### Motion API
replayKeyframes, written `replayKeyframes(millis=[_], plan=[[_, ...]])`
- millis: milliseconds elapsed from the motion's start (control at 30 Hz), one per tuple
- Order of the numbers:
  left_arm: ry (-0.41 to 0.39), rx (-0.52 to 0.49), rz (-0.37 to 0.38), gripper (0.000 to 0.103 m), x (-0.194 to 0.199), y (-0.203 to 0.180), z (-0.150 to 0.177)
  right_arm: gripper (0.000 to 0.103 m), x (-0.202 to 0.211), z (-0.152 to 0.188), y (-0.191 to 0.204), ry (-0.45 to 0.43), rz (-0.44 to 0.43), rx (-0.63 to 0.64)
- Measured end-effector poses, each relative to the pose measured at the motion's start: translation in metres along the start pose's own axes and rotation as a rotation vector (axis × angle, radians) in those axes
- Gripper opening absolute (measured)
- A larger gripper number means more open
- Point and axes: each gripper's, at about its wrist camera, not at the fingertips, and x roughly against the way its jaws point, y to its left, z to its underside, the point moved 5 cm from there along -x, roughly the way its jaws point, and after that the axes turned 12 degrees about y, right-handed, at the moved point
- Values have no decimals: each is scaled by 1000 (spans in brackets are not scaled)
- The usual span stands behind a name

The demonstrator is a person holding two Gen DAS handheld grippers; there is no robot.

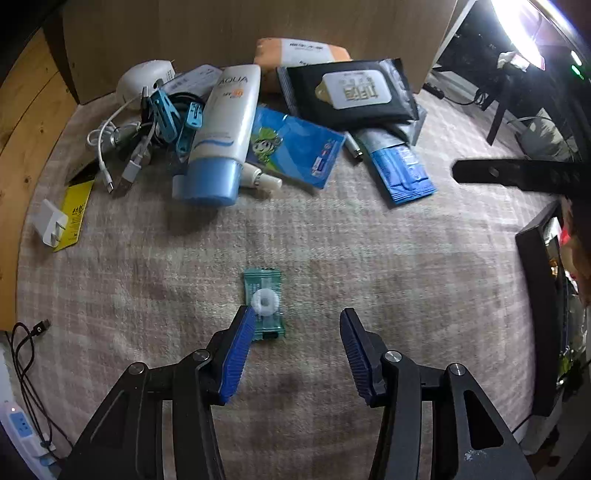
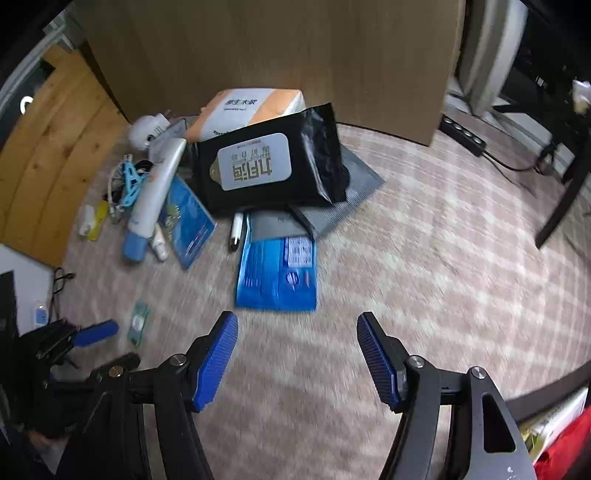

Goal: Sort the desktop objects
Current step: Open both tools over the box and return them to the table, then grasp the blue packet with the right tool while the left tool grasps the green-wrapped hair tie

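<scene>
Left tongs (image 1: 297, 319) pointing steeply down over the candy packet (image 1: 263, 303), jaws parted and nothing gripped: one blue pad tip just at the packet's left edge, the other pad standing well clear on the far side. Packet lying flat and alone on the pink checked cloth (image 1: 369, 251), long axis running away from the camera, roughly in line with the tongs' reach, so a closing pinch would likely take it across its short width. Off-centre though, sitting toward the left pad rather than midway; a small shift sideways probably wanted first. Right tongs (image 2: 297, 323) open too and empty, hovering over bare cloth just short of the blue sachet (image 2: 277, 275), far from the packet, seen only small at the left edge of that view. Left hand clearly the nearer. Beyond, a heap well apart from the packet: sunscreen tube (image 1: 225, 136), black wipes pack (image 1: 351, 92), blue clothes pegs (image 1: 173, 118), white cables (image 1: 122, 155). Soft, napped cloth over the bench, a brown board (image 1: 258, 26) upright behind, wooden panelling to the left, dim room with one bright lamp (image 1: 517, 29) at the upper right.
</scene>
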Motion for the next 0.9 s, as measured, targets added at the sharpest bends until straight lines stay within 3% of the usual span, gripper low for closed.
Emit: replayKeyframes(millis=[400, 667, 900], plan=[[33, -8, -32, 52, -18, 0, 0, 63, -51, -46, 19, 86, 92, 11], [22, -21, -79, 29, -22, -3, 1, 65, -62, -51, 28, 94, 179, 48], [2, -32, -73, 27, -22, -7, 9, 45, -56, -41, 16, 96, 156, 50]])
